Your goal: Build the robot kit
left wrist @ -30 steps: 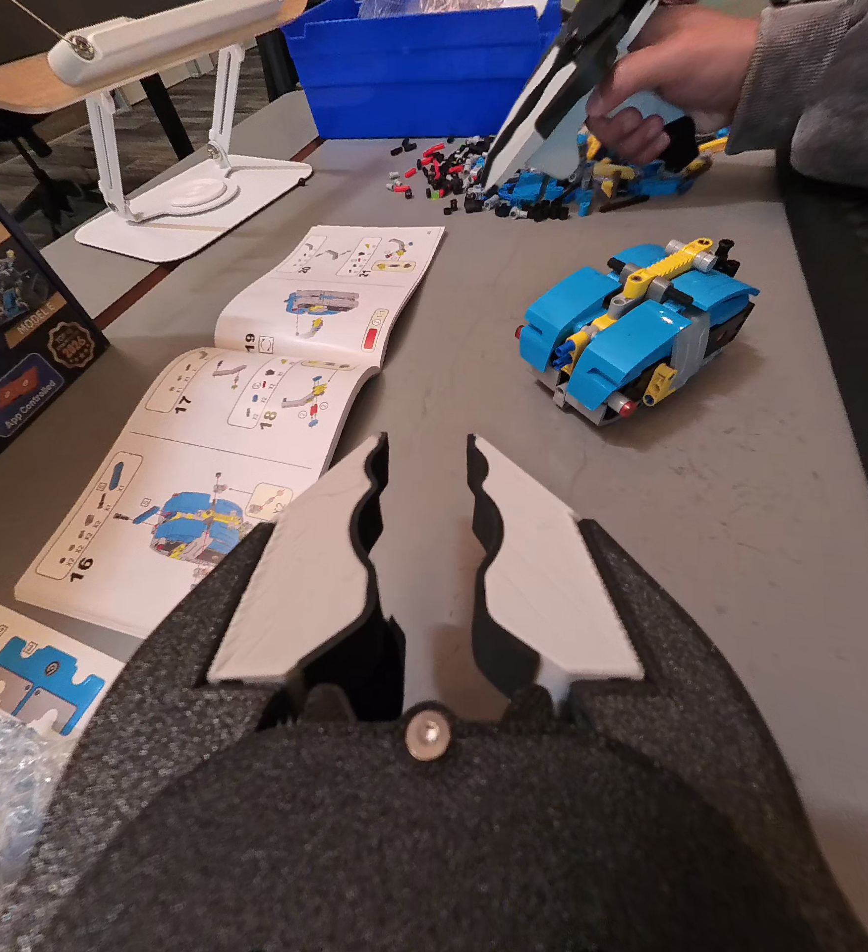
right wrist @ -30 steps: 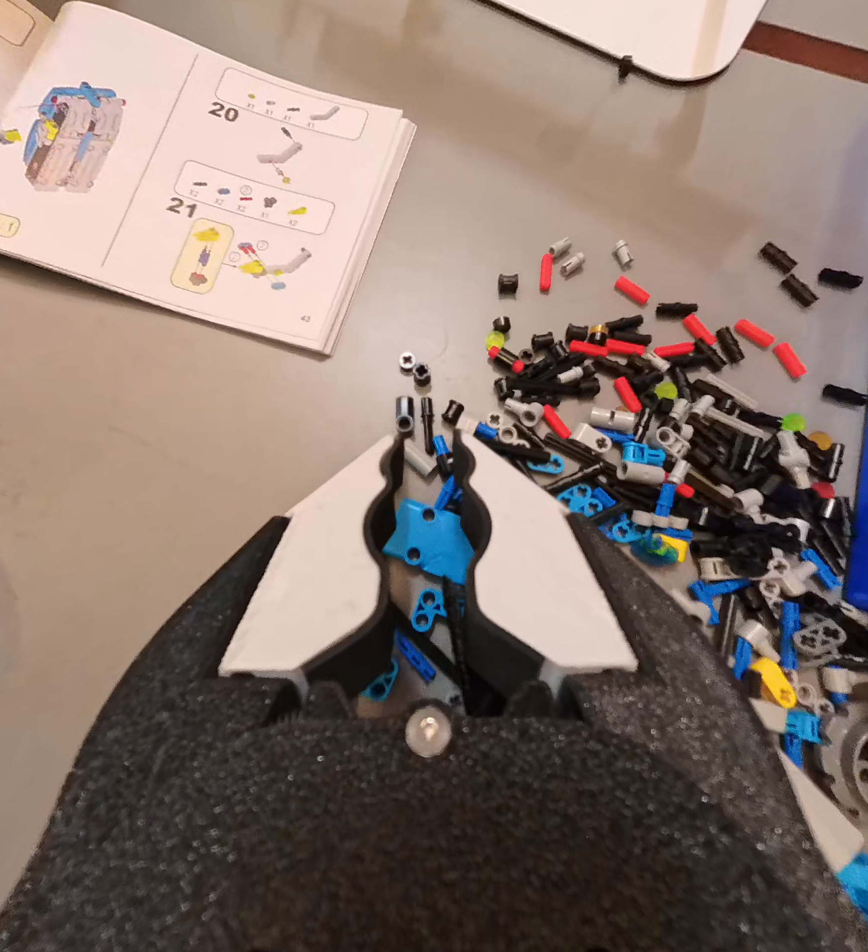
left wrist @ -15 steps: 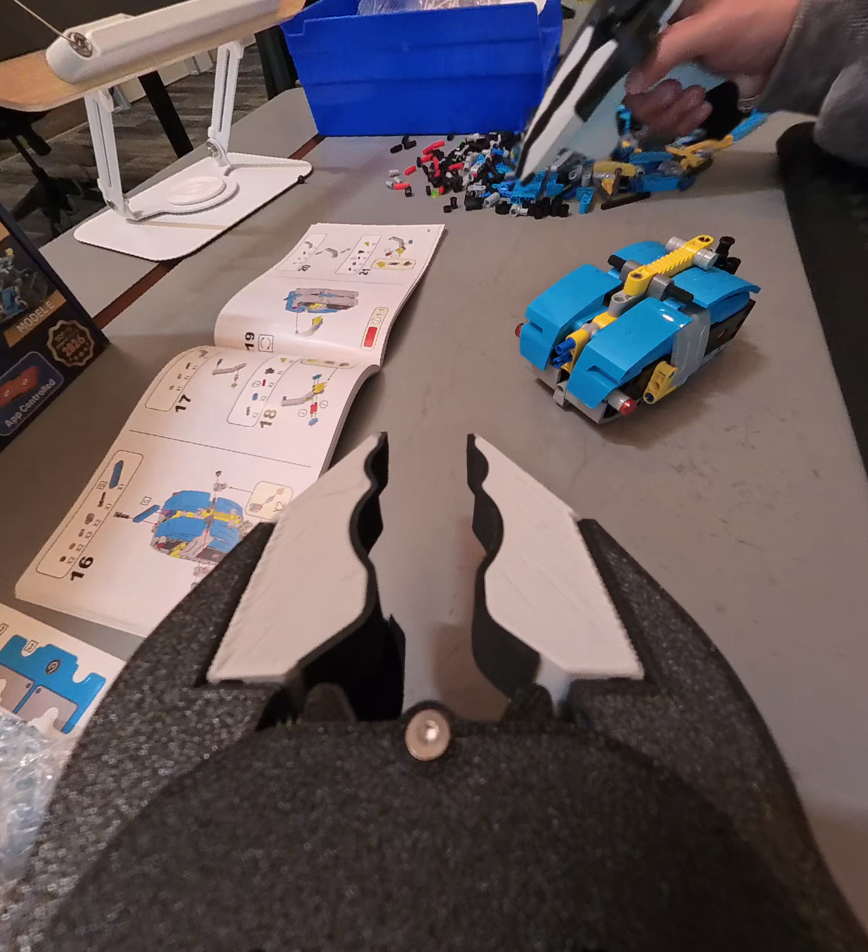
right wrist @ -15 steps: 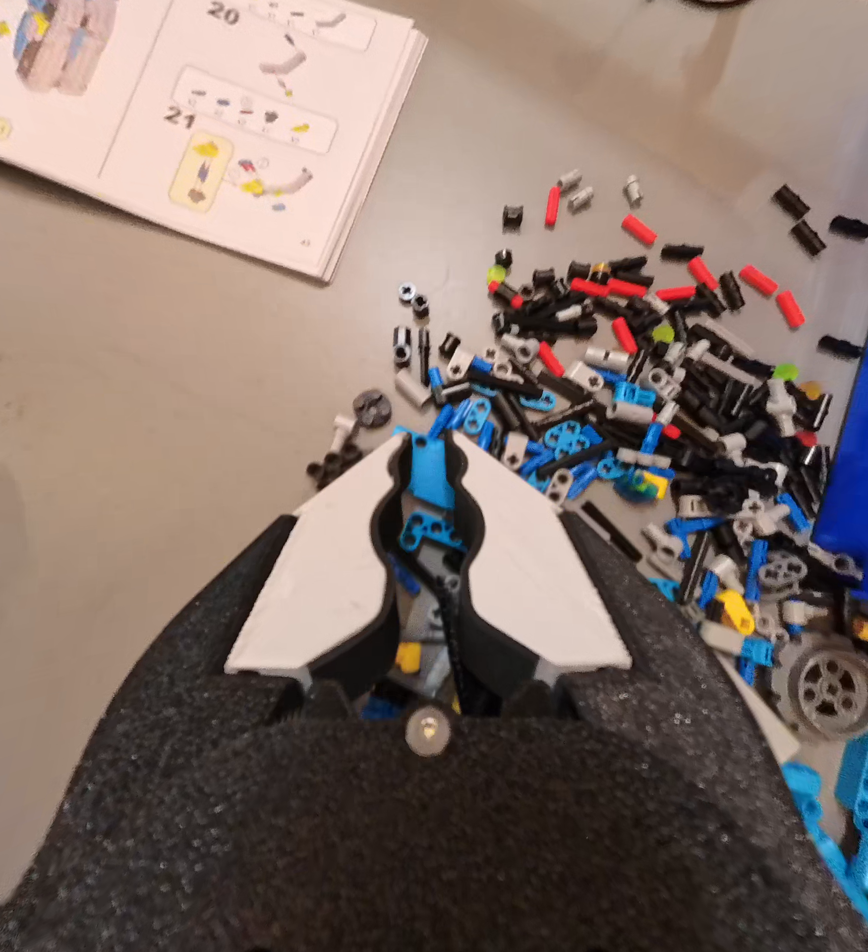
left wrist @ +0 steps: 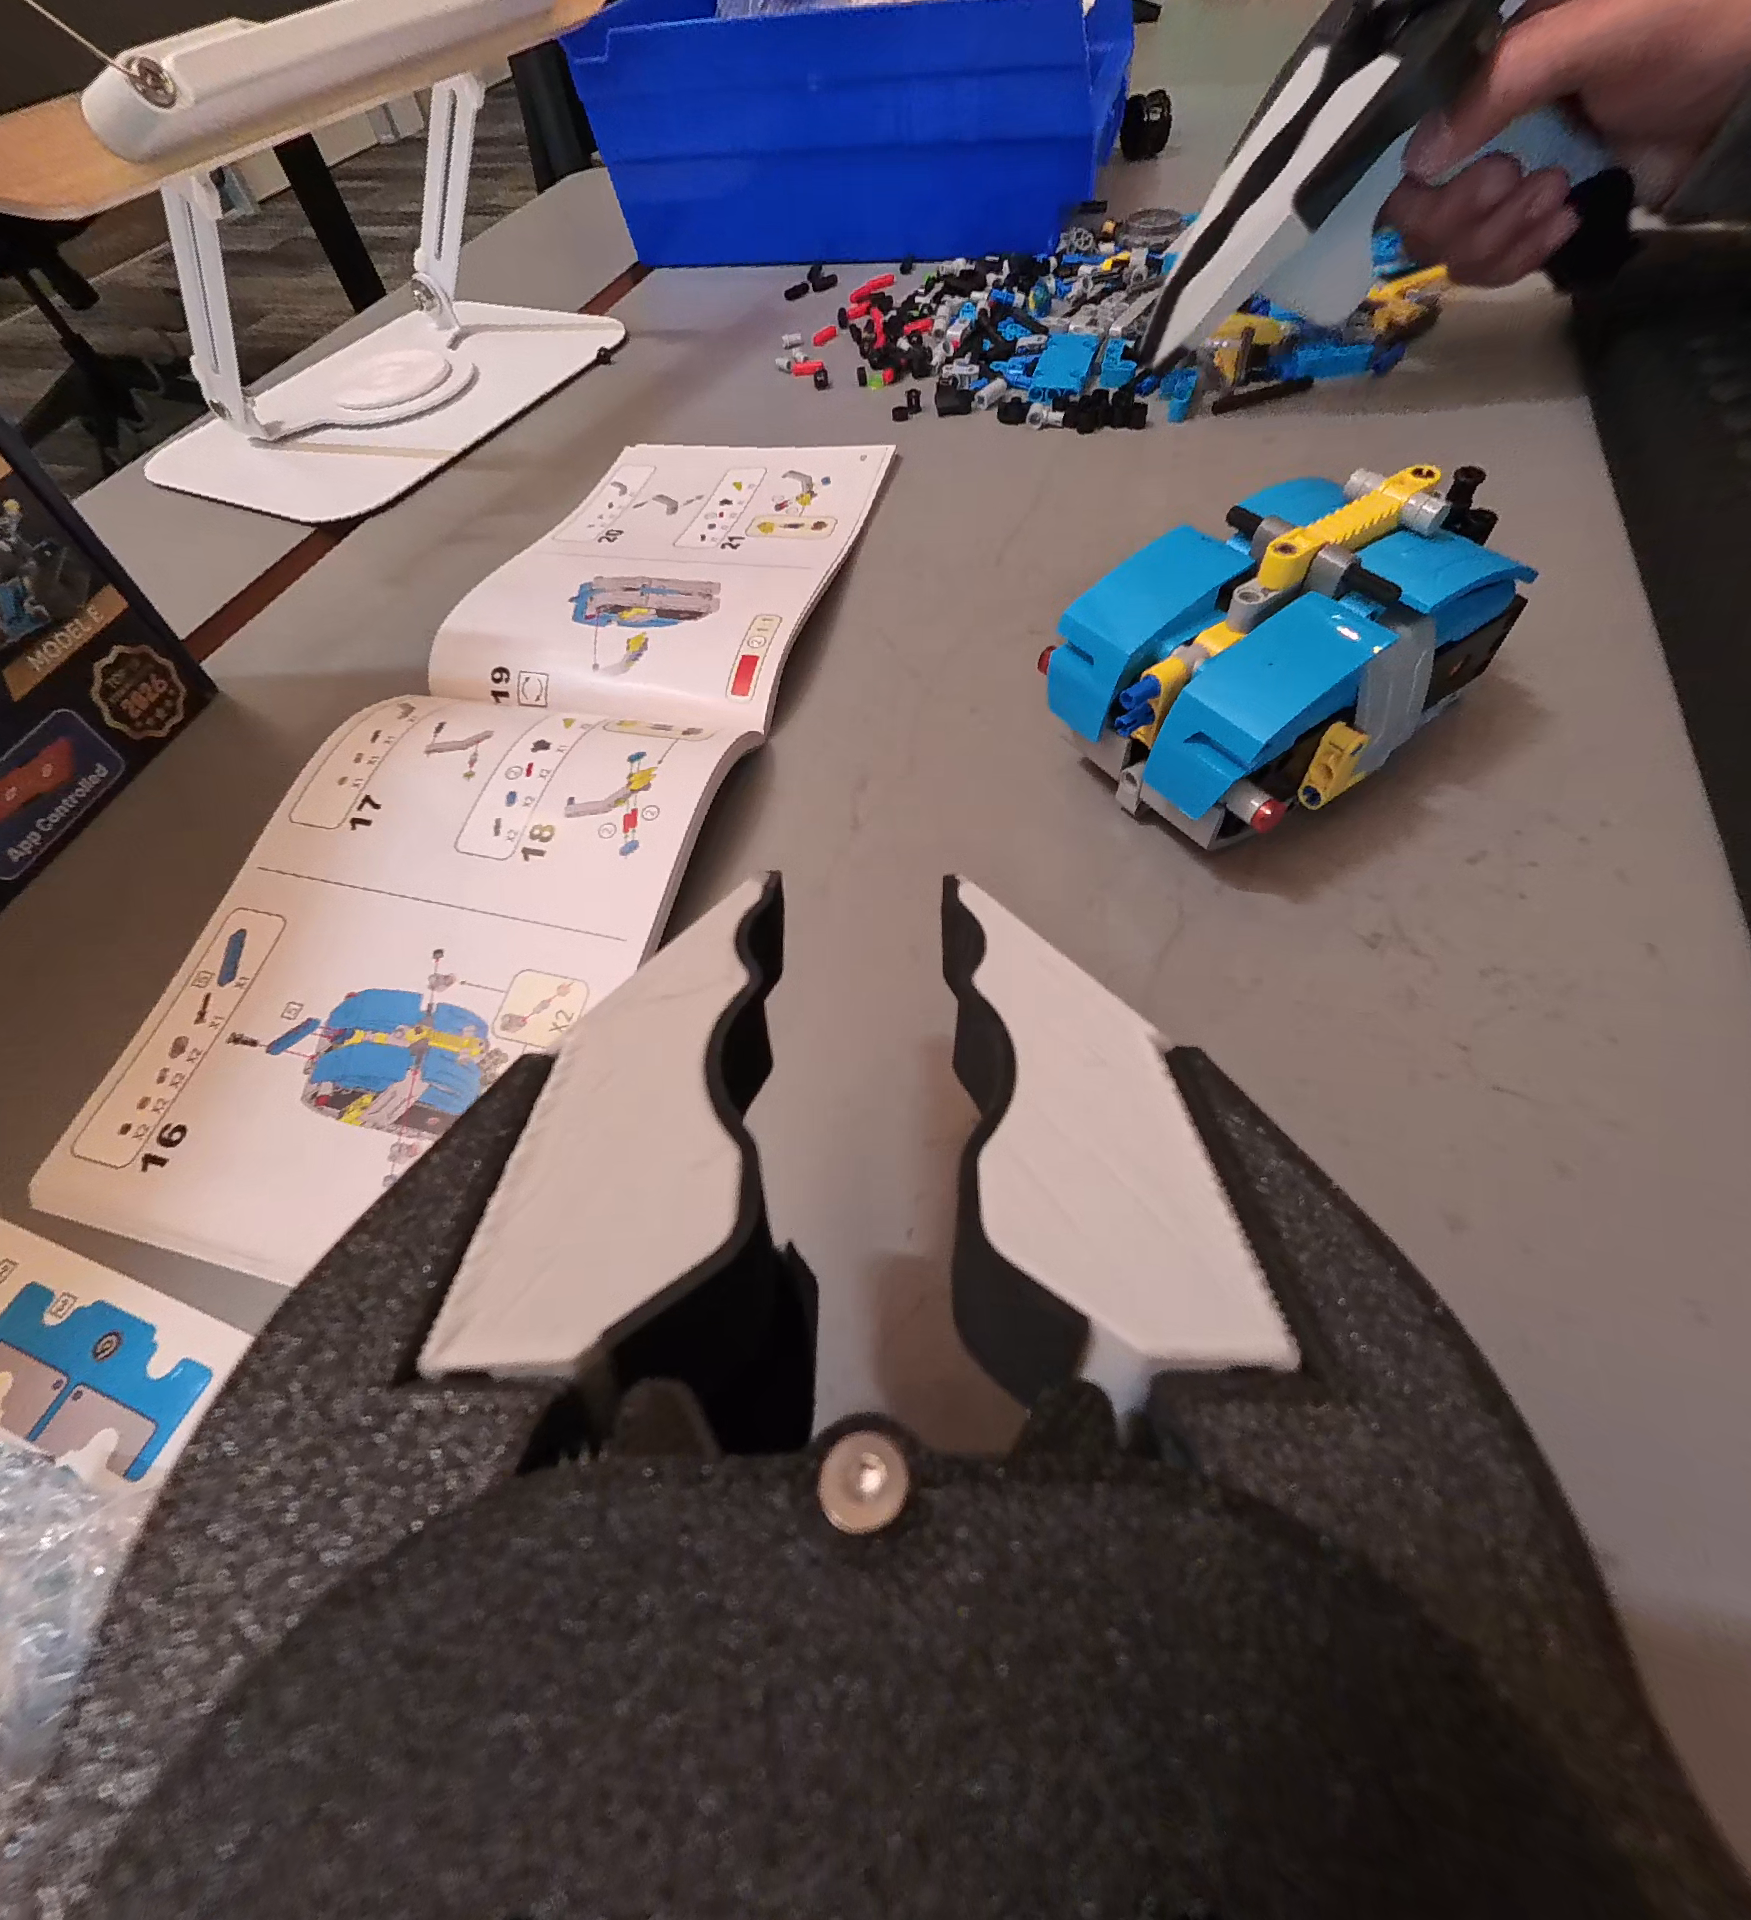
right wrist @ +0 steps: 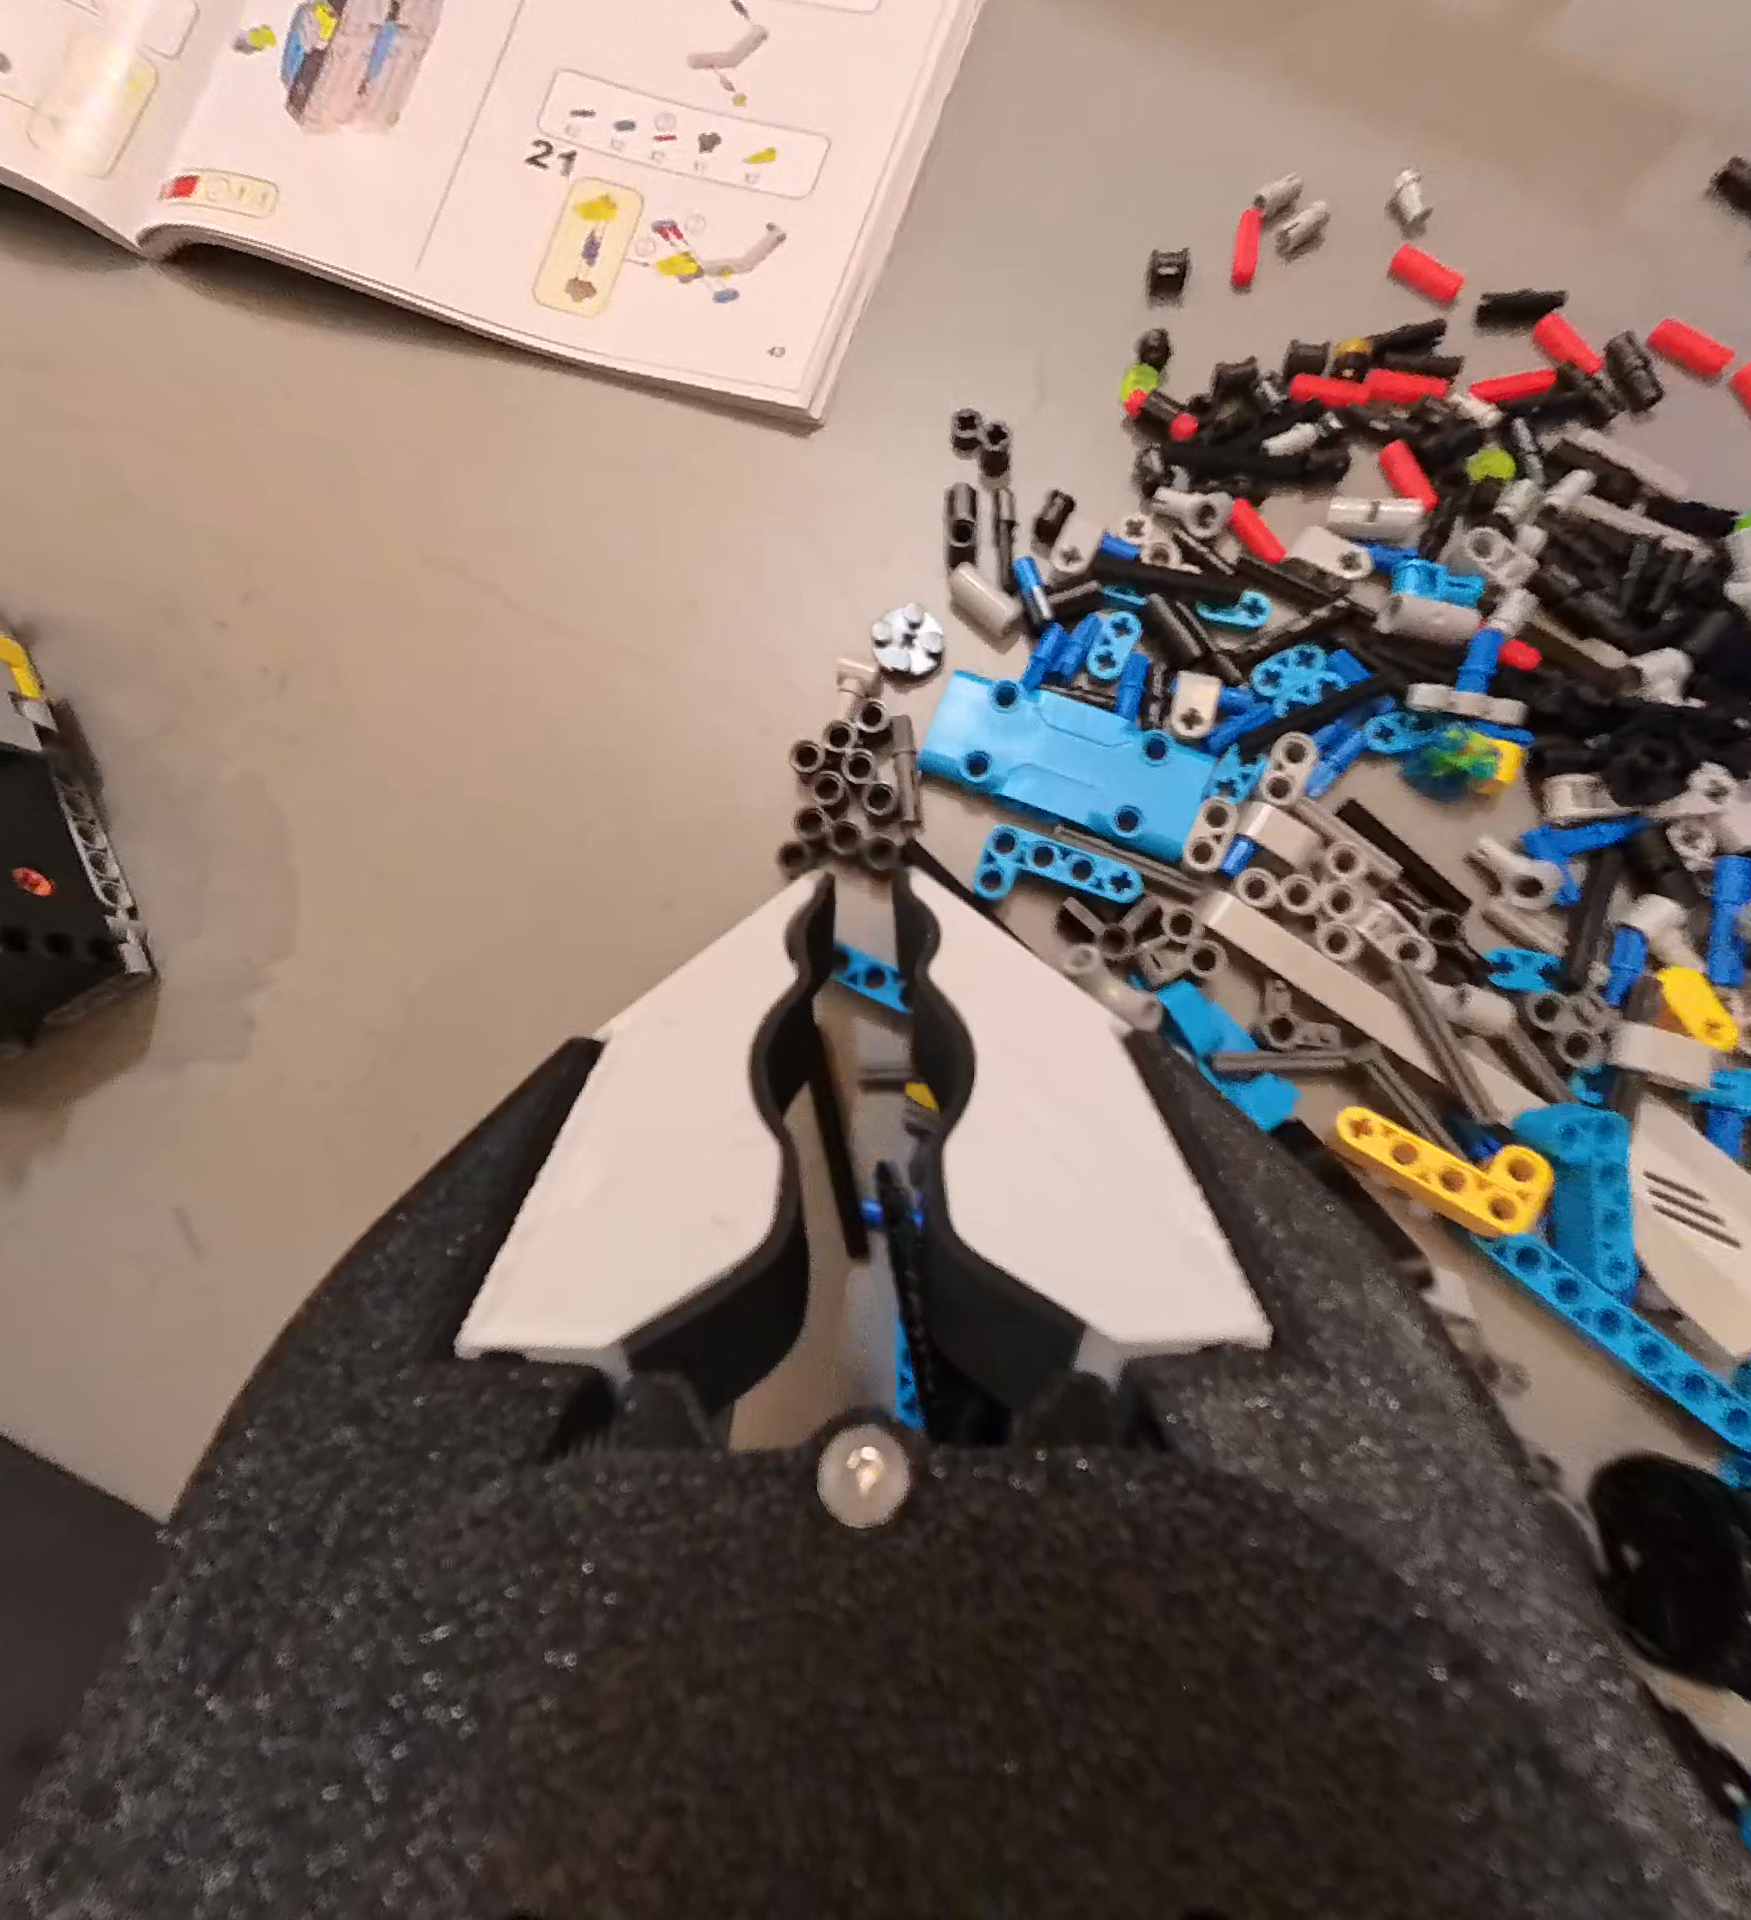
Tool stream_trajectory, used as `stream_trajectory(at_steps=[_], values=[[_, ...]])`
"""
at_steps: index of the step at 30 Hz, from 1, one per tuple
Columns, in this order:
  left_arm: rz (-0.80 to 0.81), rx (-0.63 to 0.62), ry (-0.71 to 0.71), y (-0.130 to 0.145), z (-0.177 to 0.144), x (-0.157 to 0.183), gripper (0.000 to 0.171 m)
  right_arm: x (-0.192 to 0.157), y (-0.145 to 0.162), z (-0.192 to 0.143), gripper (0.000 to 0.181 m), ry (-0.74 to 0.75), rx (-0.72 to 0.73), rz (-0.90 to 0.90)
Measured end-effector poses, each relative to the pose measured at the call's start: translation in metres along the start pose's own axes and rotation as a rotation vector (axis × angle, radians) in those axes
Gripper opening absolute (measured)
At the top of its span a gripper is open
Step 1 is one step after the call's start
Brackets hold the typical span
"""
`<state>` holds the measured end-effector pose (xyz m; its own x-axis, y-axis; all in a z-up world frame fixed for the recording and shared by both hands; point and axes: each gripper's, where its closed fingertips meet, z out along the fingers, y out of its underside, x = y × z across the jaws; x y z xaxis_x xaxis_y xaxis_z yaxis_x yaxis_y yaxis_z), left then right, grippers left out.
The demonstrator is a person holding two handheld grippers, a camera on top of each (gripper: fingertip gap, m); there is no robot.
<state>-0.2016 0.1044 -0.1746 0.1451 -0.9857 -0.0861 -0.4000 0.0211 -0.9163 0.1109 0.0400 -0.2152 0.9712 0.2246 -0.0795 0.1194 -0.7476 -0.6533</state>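
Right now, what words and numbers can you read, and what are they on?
I won't read writing aloud; here is what carries it.
Open instruction booklet: bold step numbers beside part drawings.
Dark box: words and badges on its side.
Sticker sheet: small marks, too small to read.
Blue bin, loose bricks: none visible.
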Motion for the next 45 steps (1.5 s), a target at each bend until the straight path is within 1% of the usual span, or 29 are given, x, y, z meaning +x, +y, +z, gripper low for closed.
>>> stream_trajectory(at_steps=[3,6,9,12,14,20,22,26,29,32,39,45], values=[[0.003,0.0,0.0,0.0,0.0,0.0,0.03,-0.011,-0.009,0.009,0.011,-0.028,0.014,-0.014],[0.002,-0.003,0.0,0.0,0.0,0.0,0.03,-0.008,-0.019,0.014,0.01,-0.006,0.025,-0.026],[0.003,-0.003,0.0,0.0,0.0,0.0,0.03,0.007,-0.028,0.016,0.009,0.04,0.045,-0.008],[0.005,-0.004,-0.002,0.001,0.001,0.0,0.03,0.026,-0.03,0.016,0.009,0.142,0.008,-0.045],[0.004,-0.007,0.0,0.001,0.001,0.0,0.03,0.032,-0.032,0.014,0.009,0.165,0.003,-0.046],[0.005,-0.006,-0.001,0.001,0.001,0.0,0.03,0.069,-0.025,-0.001,0.009,0.289,-0.004,-0.007],[0.008,-0.008,-0.001,0.001,0.001,0.001,0.03,0.08,-0.028,-0.002,0.009,0.313,0.023,0.044],[0.008,-0.013,0.0,0.002,0.002,0.001,0.03,0.094,-0.041,0.01,0.007,0.309,0.083,0.159],[0.01,-0.01,-0.003,0.001,0.001,0.0,0.03,0.095,-0.045,0.024,0.008,0.283,0.088,0.213],[0.012,-0.007,-0.003,0.001,0.001,0.001,0.03,0.092,-0.045,0.032,0.008,0.28,0.073,0.202],[0.025,-0.01,-0.005,0.001,0.001,0.002,0.03,0.094,-0.041,0.038,0.008,0.284,0.057,0.217],[0.024,-0.011,-0.005,0.001,0.001,0.001,0.03,0.091,-0.041,0.04,0.004,0.279,0.052,0.2]])
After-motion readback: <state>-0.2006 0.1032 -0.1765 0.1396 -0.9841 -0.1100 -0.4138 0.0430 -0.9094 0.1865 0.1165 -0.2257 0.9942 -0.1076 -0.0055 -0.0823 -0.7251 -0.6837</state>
